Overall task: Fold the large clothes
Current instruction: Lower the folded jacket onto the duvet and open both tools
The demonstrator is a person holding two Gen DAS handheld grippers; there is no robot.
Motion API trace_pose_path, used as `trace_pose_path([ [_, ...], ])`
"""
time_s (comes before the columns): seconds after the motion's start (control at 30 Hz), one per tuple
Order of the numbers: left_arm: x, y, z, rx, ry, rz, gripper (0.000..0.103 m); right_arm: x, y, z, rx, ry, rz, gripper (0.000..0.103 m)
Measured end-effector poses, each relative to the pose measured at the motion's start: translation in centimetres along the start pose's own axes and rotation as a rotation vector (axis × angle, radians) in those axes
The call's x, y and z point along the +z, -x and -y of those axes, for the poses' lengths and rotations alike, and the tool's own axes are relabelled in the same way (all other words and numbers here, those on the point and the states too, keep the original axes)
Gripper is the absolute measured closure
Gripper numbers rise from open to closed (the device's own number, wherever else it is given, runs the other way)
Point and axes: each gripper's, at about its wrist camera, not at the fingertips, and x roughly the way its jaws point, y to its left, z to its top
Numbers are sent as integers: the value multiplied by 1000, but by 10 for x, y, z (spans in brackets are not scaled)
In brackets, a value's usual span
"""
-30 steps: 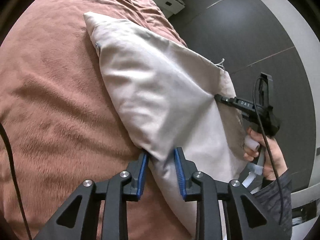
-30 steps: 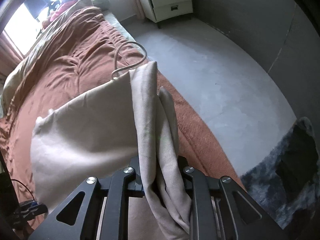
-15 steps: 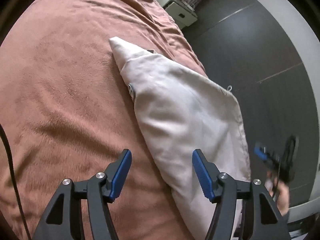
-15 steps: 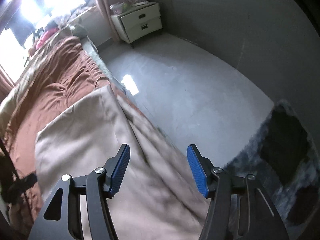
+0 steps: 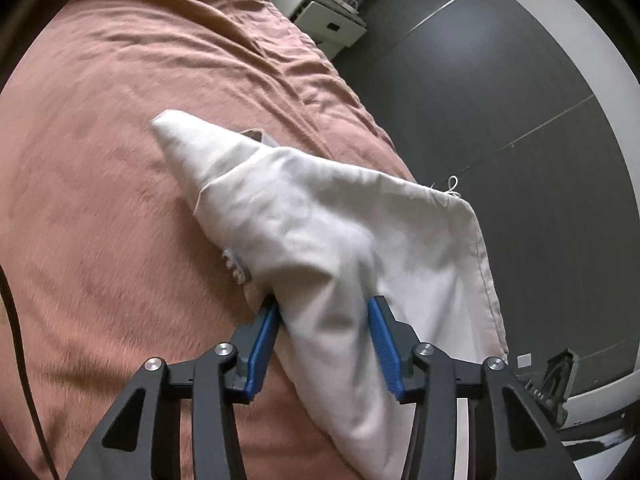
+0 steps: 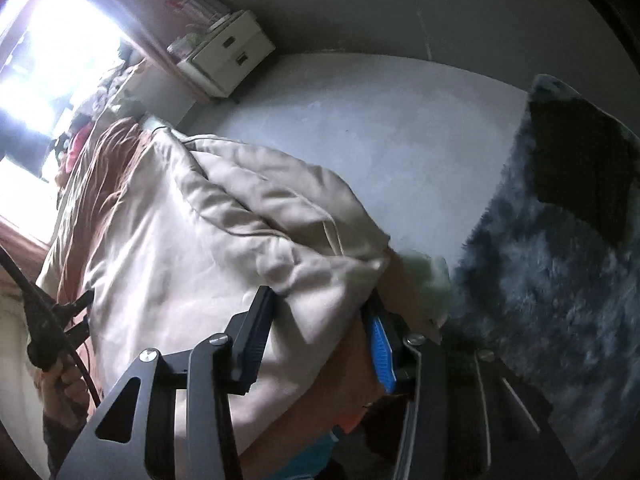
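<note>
Our left gripper (image 5: 324, 344) sat at the bottom of its frame, its blue pads (image 5: 262, 350) set apart with a ridge of the cloth (image 5: 328, 216) bunched between them; the pads touched the fabric on both sides, yet we could not tell whether they had bitten or were only closing. Our right gripper (image 6: 320, 336) was in the same case at the bottom of its own frame: jaws apart, a fat fold of cloth lying in the gap, grip unclear.

Beyond the fingers, the pale cloth lay part-folded on the bed (image 5: 100, 160), a point reaching toward the upper left of the left view and a hemmed edge hanging off the right side of the mattress. Farther off, at the top of both frames, stood a nightstand (image 5: 324, 20); a dark rug (image 6: 552, 272) filled the right of the right view.

We judged that a fresh fold was being set up, both grippers taking new holds. Next, both pairs of pads would need to close firmly through all layers, then lift and carry together, so that the edges met squarely and nothing slid off the bed.
</note>
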Motion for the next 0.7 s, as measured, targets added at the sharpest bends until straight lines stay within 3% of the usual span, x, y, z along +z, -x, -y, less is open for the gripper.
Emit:
trace_pose_path([
  [0.2,-5,9,-4,24,21,19,55,-5,10,-9,-133,47,122,67],
  [0.4,-22,55,9,46,-11,56,55,-15,45,-11,-137,45,150,66],
  [0.47,-28,69,14,41,-19,61,55,-24,61,-15,-128,66,151,53],
  [0.53,-36,83,22,47,-39,59,54,-38,74,-22,-121,89,164,24],
  [0.7,-67,126,43,93,-101,86,49,-81,105,-48,-129,131,199,21],
])
